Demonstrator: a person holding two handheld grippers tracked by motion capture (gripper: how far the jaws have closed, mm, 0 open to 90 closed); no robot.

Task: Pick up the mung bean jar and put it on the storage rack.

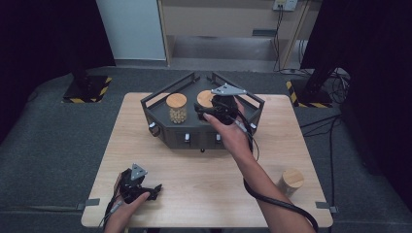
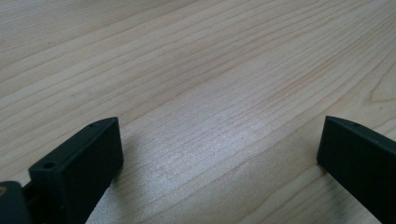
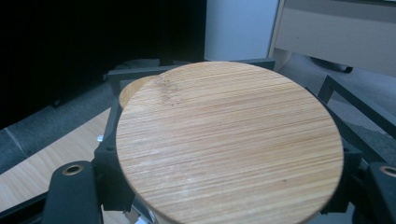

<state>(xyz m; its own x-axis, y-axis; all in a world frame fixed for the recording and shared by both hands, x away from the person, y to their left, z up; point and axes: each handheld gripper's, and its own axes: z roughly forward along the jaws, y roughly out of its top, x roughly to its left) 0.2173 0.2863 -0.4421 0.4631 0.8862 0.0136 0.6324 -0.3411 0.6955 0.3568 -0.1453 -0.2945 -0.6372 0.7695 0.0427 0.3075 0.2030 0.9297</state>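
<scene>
At frame centre, our right hand-held gripper (image 1: 217, 109) clamps a wooden-lidded jar (image 3: 229, 140) in the dark rack (image 1: 160, 124); at lower left, our left hand-held gripper (image 1: 148, 190) rests wide open and empty on the surface (image 2: 196, 70).

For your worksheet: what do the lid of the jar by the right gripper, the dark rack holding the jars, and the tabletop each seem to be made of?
Jar lid: looks like bamboo or wood, matt, with fine parallel strips of grain.
Rack: dark grey, matt, with thin straight rails; probably metal or plastic, the look leaves it open.
Tabletop: pale wood or wood-look laminate, smooth with a slight sheen and long flowing grain lines.
</scene>
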